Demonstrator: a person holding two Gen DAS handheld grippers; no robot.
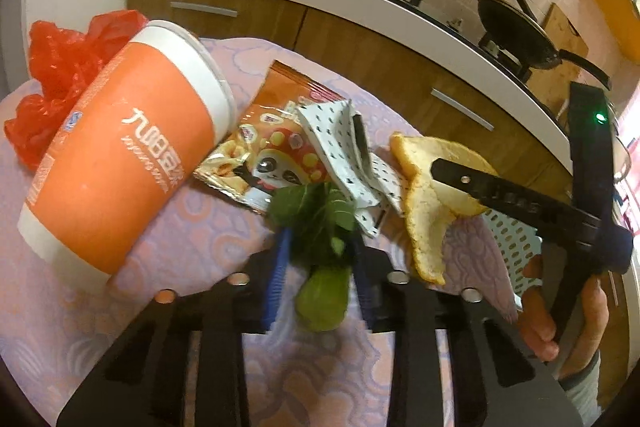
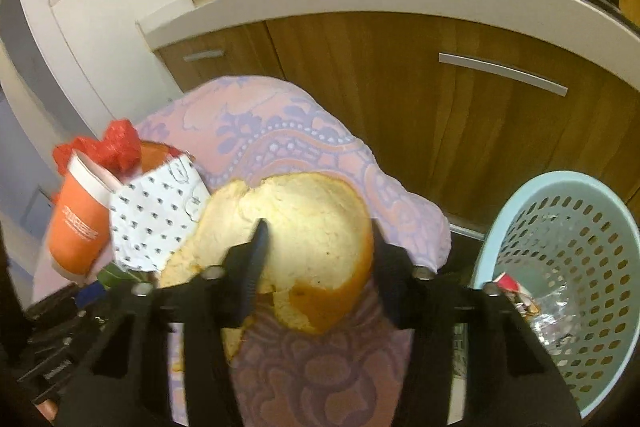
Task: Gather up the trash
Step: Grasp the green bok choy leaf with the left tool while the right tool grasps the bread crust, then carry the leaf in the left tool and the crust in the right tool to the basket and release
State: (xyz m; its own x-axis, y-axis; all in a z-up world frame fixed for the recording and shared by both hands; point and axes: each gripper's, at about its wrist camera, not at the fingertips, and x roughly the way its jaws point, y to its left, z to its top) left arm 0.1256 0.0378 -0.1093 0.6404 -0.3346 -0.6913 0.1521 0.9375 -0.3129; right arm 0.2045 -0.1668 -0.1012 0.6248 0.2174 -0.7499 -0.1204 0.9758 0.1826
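So both claws are on something right now. My left gripper [image 1: 318, 239] has clamped down on the leafy green vegetable scrap [image 1: 320, 247], pinching it around the leaves with the pale stem end hanging toward me. My right gripper [image 2: 316, 247] is clenched on the big orange peel [image 2: 304, 227], one finger pressing into the white inside of it and the other against its outer edge.

The basket [image 2: 560, 267] sits just off the table's right side, already with some wrappers in it.

My worries: the peel is curved and floppy, so a one-sided pinch might let it swing or slip out over the cloth [image 2: 280, 131] before I reach the basket. The leaves are soft and could tear, dropping the stem. Also the spotted paper [image 1: 340, 147] and snack bag [image 1: 264, 147] touch the greens and might drag along.
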